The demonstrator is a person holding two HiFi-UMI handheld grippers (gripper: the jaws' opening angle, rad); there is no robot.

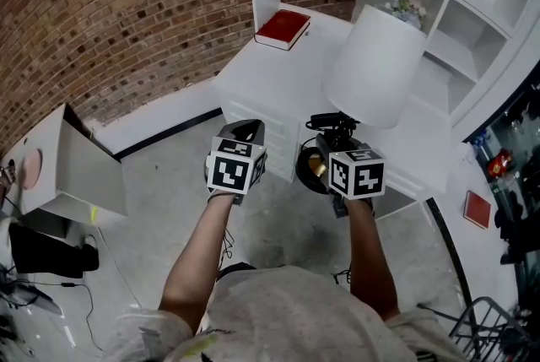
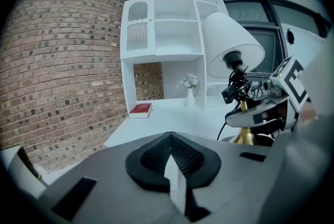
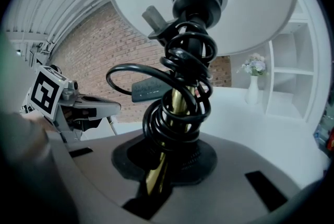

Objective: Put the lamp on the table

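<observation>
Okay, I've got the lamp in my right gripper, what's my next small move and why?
Probably carry the lamp forward until its base is over the table. The right gripper is clamped on the brass stem, but the base seems to hang short of the table's edge.

**Lamp held upright at the table's front edge**

The lamp (image 1: 375,65) has a wide white cone shade (image 3: 245,14), a slim brass stem and a round dark base. A black cord (image 3: 180,97) is wound in tight loops around the stem, with its plug sticking out to one side. The lamp stands roughly upright and off any surface — the right gripper (image 3: 162,165) clamps the brass stem just below the coiled cord.

The table (image 1: 287,82) is a white desk set against a brick wall. In the head view the shade sits over the tabletop, while the base hangs at the front edge. Whether the base is over the top or just off it cannot be told.
</observation>
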